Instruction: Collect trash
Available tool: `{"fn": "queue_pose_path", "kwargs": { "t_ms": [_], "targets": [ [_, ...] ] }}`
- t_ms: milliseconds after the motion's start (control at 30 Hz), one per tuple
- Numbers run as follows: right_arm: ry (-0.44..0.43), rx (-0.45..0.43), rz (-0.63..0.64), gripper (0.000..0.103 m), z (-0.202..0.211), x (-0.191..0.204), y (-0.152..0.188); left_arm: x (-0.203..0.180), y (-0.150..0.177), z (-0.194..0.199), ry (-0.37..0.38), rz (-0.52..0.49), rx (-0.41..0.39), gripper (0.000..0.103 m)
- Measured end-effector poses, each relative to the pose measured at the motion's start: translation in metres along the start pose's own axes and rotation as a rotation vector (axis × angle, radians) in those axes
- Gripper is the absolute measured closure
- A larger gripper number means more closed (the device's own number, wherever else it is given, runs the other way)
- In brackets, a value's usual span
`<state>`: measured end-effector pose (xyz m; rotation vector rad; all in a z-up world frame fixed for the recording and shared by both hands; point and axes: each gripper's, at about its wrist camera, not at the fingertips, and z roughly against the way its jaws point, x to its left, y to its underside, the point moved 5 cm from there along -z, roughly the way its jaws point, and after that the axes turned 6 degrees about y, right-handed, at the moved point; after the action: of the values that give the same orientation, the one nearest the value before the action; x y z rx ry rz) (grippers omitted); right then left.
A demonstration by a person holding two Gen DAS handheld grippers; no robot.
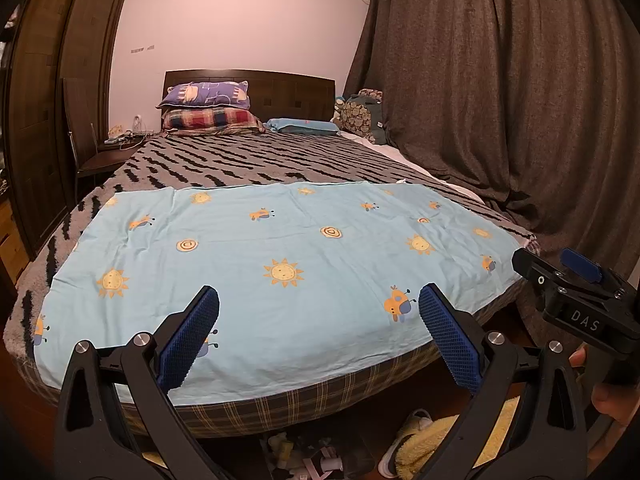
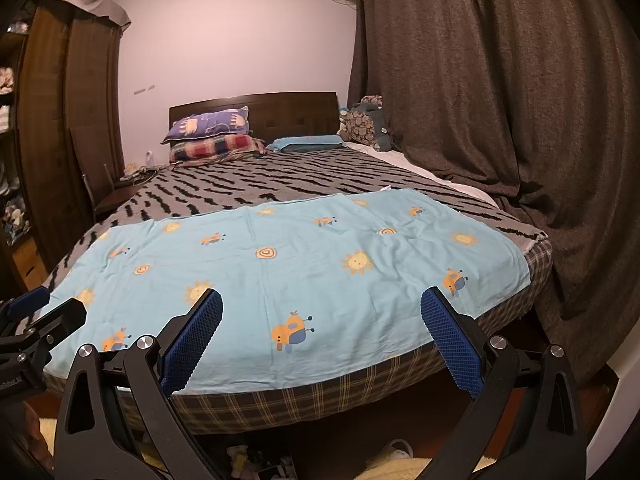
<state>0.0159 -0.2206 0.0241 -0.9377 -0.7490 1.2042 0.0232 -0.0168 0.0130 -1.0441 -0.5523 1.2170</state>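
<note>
A bed [image 1: 224, 168] fills a curtained bedroom, a light blue sheet [image 1: 280, 248] spread over its foot. The left gripper [image 1: 318, 334] and right gripper [image 2: 320, 338] hover above the near edge, jaws spread wide and empty. Small trash [image 1: 316, 460] lies scattered on the floor below the bed, beside a yellow towel [image 1: 424, 440].

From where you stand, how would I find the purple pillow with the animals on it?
Look at the big bed and follow it back to the dark wooden headboard. On the left side two pillows are stacked; the purple pillow is the top one, printed with pale animals, while the pillow beneath is red and blue plaid.
</note>
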Motion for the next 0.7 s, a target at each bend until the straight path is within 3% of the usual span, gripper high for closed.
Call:
{"fn": "queue_pose_path", "kwargs": {
  "t_ms": [700],
  "targets": [
    [0.002, -0.001, -0.002, 0.003, -0.0002, 0.0003, -0.0003, -0.0008, -0.0047, 0.0027, -0.008, -0.006, -0.007, 0.008]
  ]
}}
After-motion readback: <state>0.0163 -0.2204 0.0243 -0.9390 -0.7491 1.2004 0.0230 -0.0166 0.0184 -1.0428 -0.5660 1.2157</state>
